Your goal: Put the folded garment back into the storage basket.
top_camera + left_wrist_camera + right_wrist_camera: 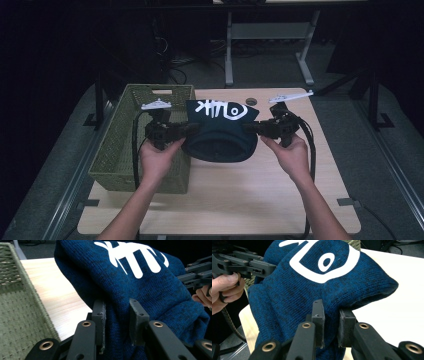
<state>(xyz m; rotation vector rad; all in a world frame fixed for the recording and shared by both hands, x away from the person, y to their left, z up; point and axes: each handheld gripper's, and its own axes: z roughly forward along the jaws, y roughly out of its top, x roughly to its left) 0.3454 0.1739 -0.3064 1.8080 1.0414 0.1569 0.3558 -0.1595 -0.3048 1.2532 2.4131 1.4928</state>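
The blue knit hat (220, 132) with a white fish-bone print is suspended above the middle of the bench (225, 205), just right of the green woven basket (125, 145). The left gripper (187, 131) has its jaws clamped on the hat's left edge. The right gripper (250, 127) has its jaws clamped on the hat's right edge. The fabric is stretched between them.

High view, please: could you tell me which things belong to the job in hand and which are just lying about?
In the job:
- blue knit hat, held up between both grippers
- left gripper, shut on the hat's side
- right gripper, shut on the other side
- green basket, beside the hat

Lying about:
- table
- desk frame behind
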